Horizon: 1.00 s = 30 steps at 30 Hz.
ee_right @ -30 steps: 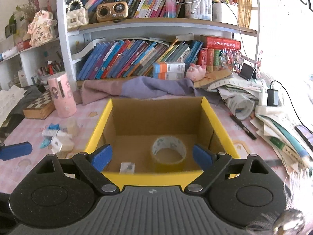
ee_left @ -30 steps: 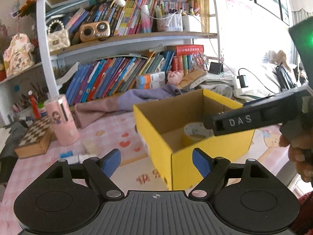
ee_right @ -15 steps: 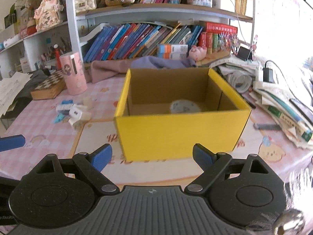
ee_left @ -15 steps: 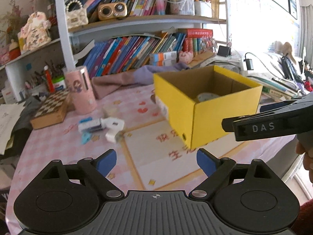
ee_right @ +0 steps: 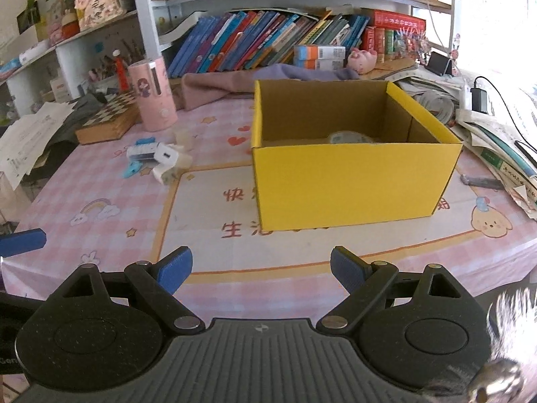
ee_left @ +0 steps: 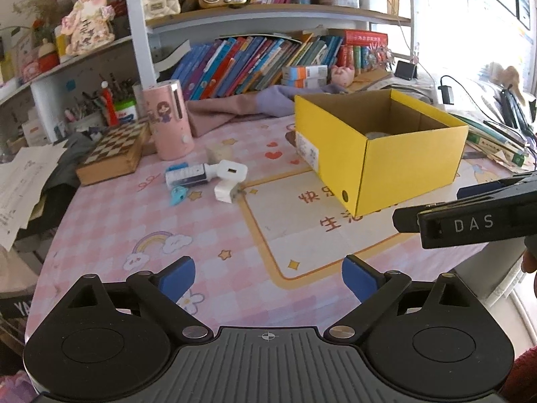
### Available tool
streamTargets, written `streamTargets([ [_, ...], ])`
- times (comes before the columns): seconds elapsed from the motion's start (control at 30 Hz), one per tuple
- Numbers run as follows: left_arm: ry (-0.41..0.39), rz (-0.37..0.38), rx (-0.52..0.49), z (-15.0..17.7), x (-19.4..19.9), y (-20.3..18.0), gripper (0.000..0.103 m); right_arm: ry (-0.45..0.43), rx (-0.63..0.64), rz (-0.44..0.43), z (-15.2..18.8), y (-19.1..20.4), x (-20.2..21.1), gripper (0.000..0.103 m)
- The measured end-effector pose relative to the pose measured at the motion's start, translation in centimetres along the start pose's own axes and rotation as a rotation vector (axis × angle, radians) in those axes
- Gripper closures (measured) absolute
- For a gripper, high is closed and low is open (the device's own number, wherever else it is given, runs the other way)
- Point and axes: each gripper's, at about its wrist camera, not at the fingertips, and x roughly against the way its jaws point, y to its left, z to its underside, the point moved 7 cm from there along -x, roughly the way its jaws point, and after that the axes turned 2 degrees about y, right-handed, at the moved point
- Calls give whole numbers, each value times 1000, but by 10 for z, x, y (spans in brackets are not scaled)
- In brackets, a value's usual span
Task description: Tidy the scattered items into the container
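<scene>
The left gripper (ee_left: 268, 277) is opening with nothing between its jaws, and the right gripper (ee_right: 261, 268) stands wide and empty. The yellow cardboard box (ee_left: 411, 164) sits right of centre (a tape roll (ee_right: 350, 137) inside); 2 white plastic chargers (ee_left: 230, 178) and a blue clip (ee_left: 178, 194) lie centre-left on the pink checked tablecloth (ee_left: 110, 221).

White shelves (ee_left: 268, 13) packed with books (ee_left: 248, 60) fill the upper frame. A pink checked tablecloth (ee_left: 110, 221) covers the table below. Bright window light (ee_left: 470, 33) floods the upper right.
</scene>
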Motion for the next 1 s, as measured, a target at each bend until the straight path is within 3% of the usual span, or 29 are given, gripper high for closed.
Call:
streamTargets([
  [1.0,17,-77,72,20,19,35,2,40,90,-88,13,45,3,12],
])
